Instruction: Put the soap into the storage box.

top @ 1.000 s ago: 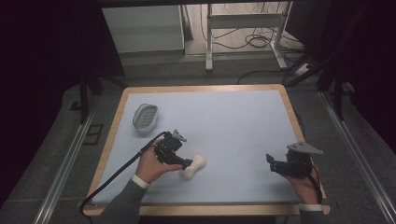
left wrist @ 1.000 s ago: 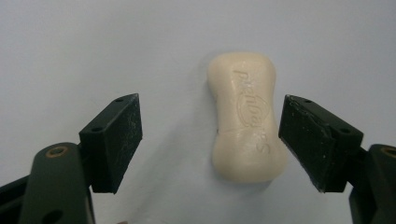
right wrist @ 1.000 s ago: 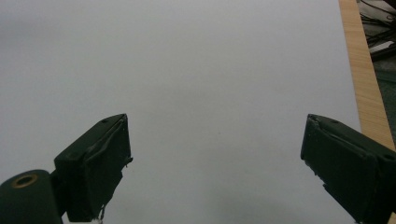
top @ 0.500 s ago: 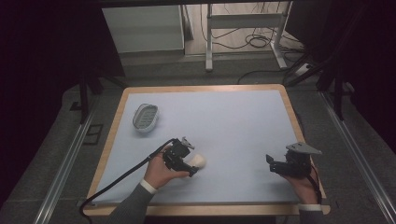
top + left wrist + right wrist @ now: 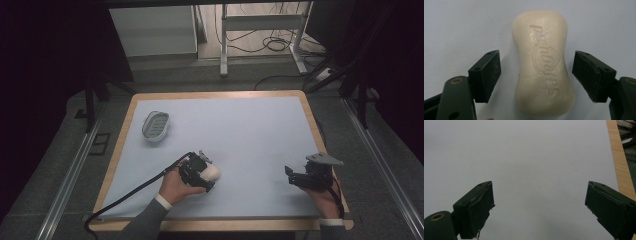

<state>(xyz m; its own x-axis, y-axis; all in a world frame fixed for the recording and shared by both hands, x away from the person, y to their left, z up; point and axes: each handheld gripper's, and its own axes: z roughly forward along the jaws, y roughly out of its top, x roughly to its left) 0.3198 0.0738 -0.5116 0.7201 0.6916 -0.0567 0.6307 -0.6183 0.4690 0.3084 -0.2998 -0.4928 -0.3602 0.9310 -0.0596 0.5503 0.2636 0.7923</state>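
Note:
A cream bar of soap (image 5: pixel 543 62) with raised lettering lies flat on the pale blue mat (image 5: pixel 456 25). My left gripper (image 5: pixel 536 67) straddles it, one jaw on each long side with a gap left at both, so the pads do not touch it. Its jaws have just been closing a little with the soap between them, and it still stands open. From above, the left gripper (image 5: pixel 204 174) covers most of the soap (image 5: pixel 215 172) near the mat's front left. My right gripper (image 5: pixel 291 176) rests at the front right, open and empty (image 5: pixel 539 205) over bare mat.
A small oval soap dish (image 5: pixel 155 125) with a ribbed insert sits at the mat's back left. The wooden table rim (image 5: pixel 215 94) frames the mat, and it shows close at the right of the right gripper view (image 5: pixel 620 167). A black cable (image 5: pixel 130 192) trails off the front left.
My left gripper has moved right and down from beside the soap to over it, so the soap now lies between its jaws. The right gripper has stayed where it was.

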